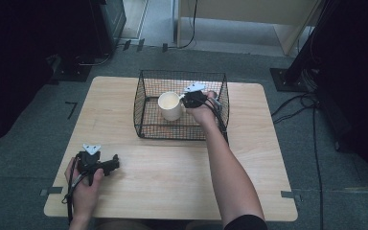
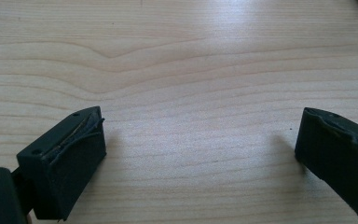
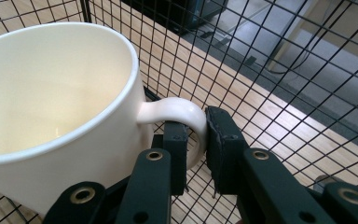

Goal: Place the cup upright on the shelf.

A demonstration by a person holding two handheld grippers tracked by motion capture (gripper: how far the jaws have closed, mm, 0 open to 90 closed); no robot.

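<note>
A cream mug (image 1: 169,105) stands upright inside a black wire basket (image 1: 143,111) at the table's far middle. My right gripper (image 1: 185,100) reaches into the basket from the right, and its jaws are shut on the mug's handle. In the right gripper view the handle (image 3: 186,110) curves between the two black pads, one pad inside the loop and one outside, with the empty mug (image 3: 51,93) to the left. My left gripper (image 1: 111,165) lies near the table's front left corner, held by a hand. Its jaws (image 2: 200,149) stand wide open over bare wood.
The wooden table (image 1: 172,177) has free room in front of the basket and at both sides. Basket mesh (image 3: 284,70) rises close behind the mug. Cables (image 1: 292,108) and dark stands (image 1: 306,57) sit on the grey floor beyond the table's right edge.
</note>
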